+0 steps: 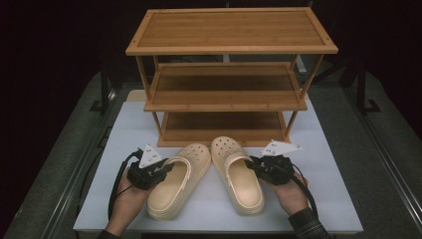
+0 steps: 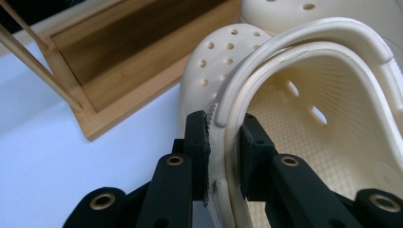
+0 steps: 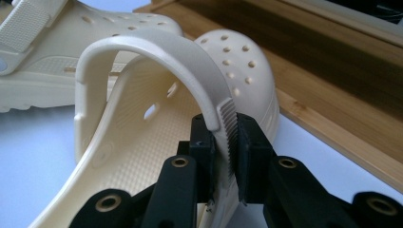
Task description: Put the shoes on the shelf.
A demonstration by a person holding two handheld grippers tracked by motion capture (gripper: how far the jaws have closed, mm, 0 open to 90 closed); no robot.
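Two cream clogs lie side by side on the white table (image 1: 318, 199), toes toward the wooden shoe rack (image 1: 229, 74). My left gripper (image 1: 164, 171) is shut on the outer side wall of the left clog (image 1: 181, 181), near where its strap joins. In the left gripper view the pads (image 2: 199, 147) squeeze that clog's rim (image 2: 223, 156). My right gripper (image 1: 252, 165) is shut on the outer side of the right clog (image 1: 239, 174). The right gripper view shows its pads (image 3: 249, 156) clamped on the ribbed strap end (image 3: 227, 137).
The three-shelf bamboo rack stands at the back of the table, its bottom shelf (image 1: 221, 127) just beyond the clog toes. A person's hands (image 1: 127, 204) hold the grippers from the near edge. Dark floor surrounds the table.
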